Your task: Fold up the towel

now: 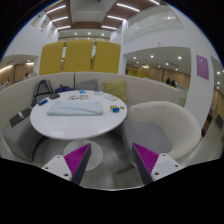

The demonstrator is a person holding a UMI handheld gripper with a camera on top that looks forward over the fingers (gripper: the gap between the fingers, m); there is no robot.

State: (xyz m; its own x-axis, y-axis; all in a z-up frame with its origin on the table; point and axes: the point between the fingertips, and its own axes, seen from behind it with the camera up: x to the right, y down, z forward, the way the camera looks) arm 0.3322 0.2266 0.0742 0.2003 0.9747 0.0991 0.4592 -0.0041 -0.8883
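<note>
Towel (75, 110) lies on round table (60, 128), beyond gripper's (113, 156) spread fingers

A round white table (75, 122) carries a folded pale towel (76, 109) at centre, small items (78, 97) beyond the towel.

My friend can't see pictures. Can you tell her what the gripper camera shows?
A folded pale towel lies on a round white table, well beyond the gripper, whose open fingers hold nothing. White curved seats ring the table.
</note>
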